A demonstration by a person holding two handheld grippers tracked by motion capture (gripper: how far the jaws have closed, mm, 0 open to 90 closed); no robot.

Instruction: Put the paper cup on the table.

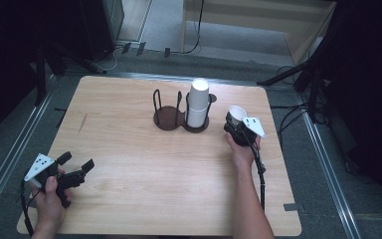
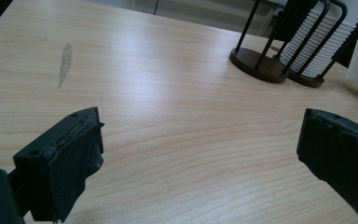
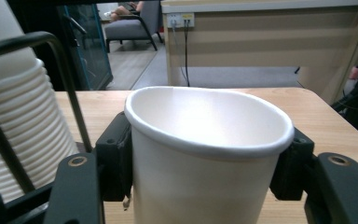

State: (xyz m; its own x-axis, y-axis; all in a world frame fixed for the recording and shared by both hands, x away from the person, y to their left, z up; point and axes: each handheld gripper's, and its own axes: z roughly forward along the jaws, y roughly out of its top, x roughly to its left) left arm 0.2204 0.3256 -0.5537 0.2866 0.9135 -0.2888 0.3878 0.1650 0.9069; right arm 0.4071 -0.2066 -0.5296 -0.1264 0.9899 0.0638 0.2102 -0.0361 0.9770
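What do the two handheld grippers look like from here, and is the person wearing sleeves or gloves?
Both the left gripper and the right gripper are black, two-jawed, with blocky dark pads and a grey three-cornered plate with small dots on top. A thin black cable trails from each. The forearms are bare: no sleeves or gloves visible.

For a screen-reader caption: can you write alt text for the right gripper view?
A white paper cup sits clamped between the right tongs, open mouth up. To its left, a stack of cups stands in a black wire holder on the wooden table.
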